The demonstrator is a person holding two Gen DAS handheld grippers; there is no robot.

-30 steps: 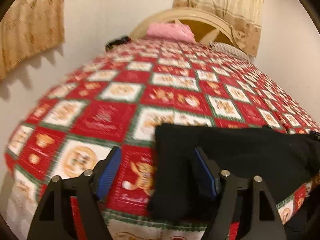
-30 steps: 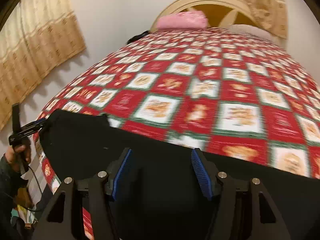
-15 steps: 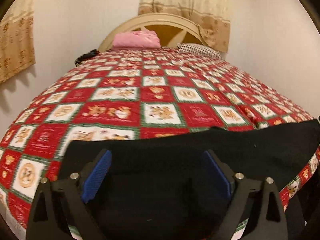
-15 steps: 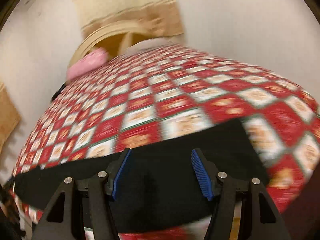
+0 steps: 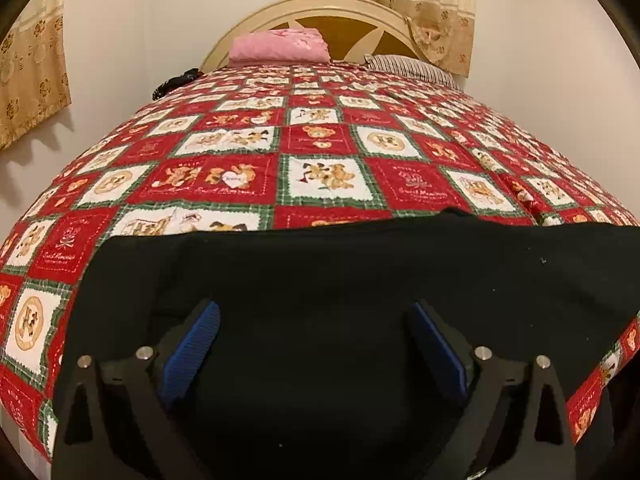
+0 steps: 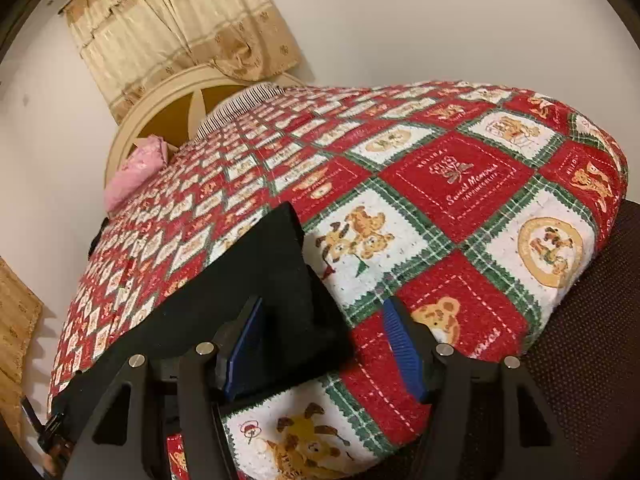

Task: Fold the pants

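Observation:
Black pants [image 5: 320,280] lie flat in a long strip across the near end of the bed. My left gripper [image 5: 316,344] is open and empty, hovering over the pants near their left end. In the right wrist view the pants [image 6: 260,280] end in a squared edge. My right gripper [image 6: 324,344] is open and empty; its left finger is over that right end, its right finger over the bare quilt. The left gripper [image 6: 52,428] shows small at the far left edge of the right wrist view.
The bed is covered by a red, white and green teddy-bear quilt [image 5: 320,148]. A pink folded cloth [image 5: 280,46] and a striped pillow [image 5: 412,66] lie by the cream headboard [image 5: 332,4]. A dark surface [image 6: 592,340] lies beyond the bed's right corner.
My left gripper has shifted right, from the pants' left edge to over the cloth. My right gripper has swung right to the pants' right end. The pants have not moved.

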